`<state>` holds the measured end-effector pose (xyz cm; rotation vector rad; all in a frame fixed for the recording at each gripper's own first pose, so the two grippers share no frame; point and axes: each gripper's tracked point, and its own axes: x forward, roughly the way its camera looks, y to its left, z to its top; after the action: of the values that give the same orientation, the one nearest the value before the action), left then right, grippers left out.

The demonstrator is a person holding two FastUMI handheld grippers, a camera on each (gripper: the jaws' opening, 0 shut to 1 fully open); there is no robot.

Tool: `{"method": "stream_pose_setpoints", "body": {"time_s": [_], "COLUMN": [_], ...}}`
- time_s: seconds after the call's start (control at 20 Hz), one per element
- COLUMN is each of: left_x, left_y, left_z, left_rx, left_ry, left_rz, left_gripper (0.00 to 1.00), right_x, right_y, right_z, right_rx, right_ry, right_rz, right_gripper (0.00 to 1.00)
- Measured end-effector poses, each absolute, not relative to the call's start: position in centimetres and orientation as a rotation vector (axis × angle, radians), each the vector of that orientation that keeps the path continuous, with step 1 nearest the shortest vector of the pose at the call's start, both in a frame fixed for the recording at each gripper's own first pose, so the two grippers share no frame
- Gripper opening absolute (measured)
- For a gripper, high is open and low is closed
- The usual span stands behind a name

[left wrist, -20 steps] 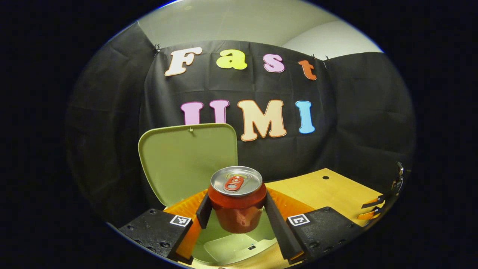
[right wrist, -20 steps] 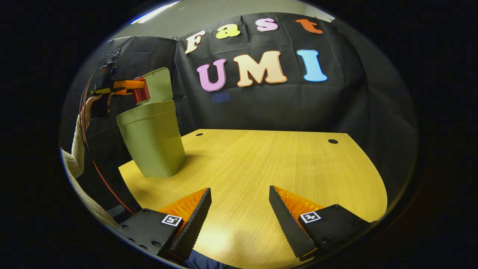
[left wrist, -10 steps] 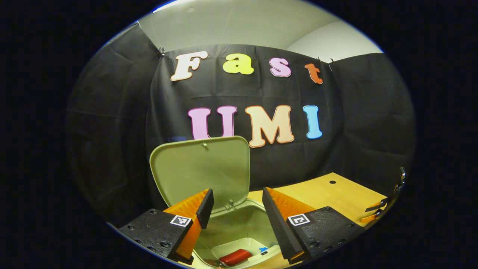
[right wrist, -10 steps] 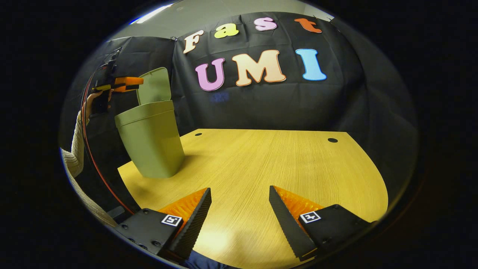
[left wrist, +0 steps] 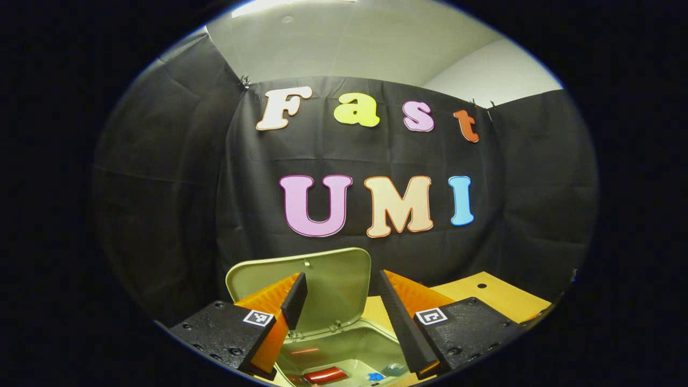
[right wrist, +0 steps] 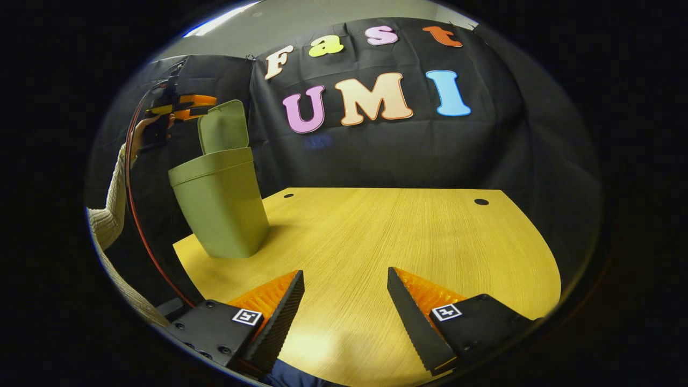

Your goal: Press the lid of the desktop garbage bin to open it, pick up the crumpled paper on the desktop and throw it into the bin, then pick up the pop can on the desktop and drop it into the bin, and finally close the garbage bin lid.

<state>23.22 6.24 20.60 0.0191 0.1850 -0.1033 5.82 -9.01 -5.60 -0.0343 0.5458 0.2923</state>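
Left gripper view: left tool (left wrist: 339,317) spread wide, empty, above the open bin (left wrist: 344,352); pop can (left wrist: 324,374) lies inside, apparently on the bottom. Lid (left wrist: 328,282) stands upright. Remaining step: push the lid down. Right tool (right wrist: 344,312) wide, idle over the bench (right wrist: 408,236).

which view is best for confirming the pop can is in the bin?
Left gripper view: it looks down into the open bin, where the red pop can lies at the bottom between its open tongs. Right gripper view gives the bin's outside wall and raised lid, not its inside.
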Motion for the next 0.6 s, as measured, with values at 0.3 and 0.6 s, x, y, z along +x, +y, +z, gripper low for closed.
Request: {"method": "stream_pose_setpoints", "body": {"time_s": [0.3, 0.6], "left_x": [26.2, 29.2], "left_y": [7.7, 9.9], "left_z": [24.2, 23.1], "left_rx": [0.045, 0.086], "left_ry": [0.143, 0.216], "left_rz": [-0.046, 0.024], "left_gripper": [0.81, 0.81], "right_x": [5.4, 5.1], "right_y": [-9.4, -10.2], "right_z": [-5.8, -5.7], "right_rx": [-0.016, -0.013], "right_ry": [0.546, 0.543], "right_rz": [0.286, 0.266], "right_gripper": [0.98, 0.98]}}
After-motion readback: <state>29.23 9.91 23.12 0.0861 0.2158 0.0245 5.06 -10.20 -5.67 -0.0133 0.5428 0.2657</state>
